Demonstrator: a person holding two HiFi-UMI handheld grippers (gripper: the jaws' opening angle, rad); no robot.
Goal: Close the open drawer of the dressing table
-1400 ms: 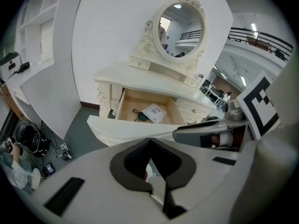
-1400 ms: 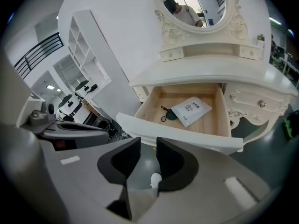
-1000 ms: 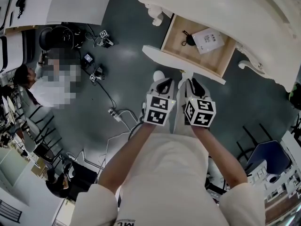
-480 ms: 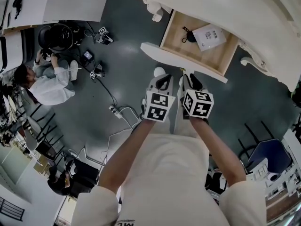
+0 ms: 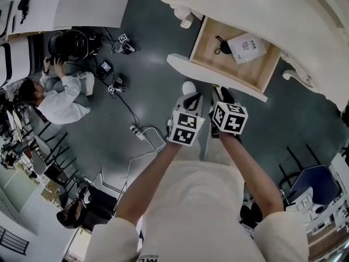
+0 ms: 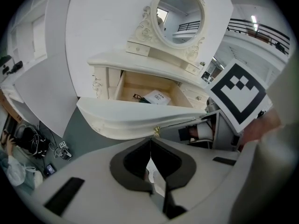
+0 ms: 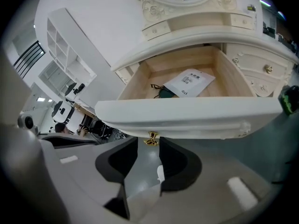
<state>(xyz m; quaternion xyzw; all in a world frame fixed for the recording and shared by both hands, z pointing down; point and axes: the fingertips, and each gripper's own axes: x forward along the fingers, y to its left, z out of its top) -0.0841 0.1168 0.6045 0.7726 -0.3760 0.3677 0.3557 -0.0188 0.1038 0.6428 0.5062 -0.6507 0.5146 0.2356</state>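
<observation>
The cream dressing table point(image 5: 283, 21) has its middle drawer point(image 5: 234, 59) pulled out, with a wooden inside. In the drawer lie a white packet point(image 7: 189, 83) and a small black item point(image 7: 162, 92). Both grippers hover side by side just in front of the drawer's white front panel point(image 7: 196, 118). My left gripper point(image 6: 150, 143) is shut and empty, a little below the gold knob point(image 6: 156, 132). My right gripper point(image 7: 148, 146) is open; its jaws have just been opening. The gold knob point(image 7: 150, 139) stands at their mouth, and neither pad touches it. In the head view the left gripper point(image 5: 192, 98) sits left of the right gripper point(image 5: 222, 93).
An oval mirror point(image 6: 180, 15) tops the table. A person point(image 5: 52, 94) sits on the dark floor at the left among cables and small devices; a power strip point(image 5: 136, 131) lies near my legs. Chairs point(image 5: 305, 182) stand at the right, and a white wall panel point(image 5: 87, 4) at top left.
The right gripper has rolled a little and come closer to the drawer front; its jaws look wider. The left gripper has barely moved.
</observation>
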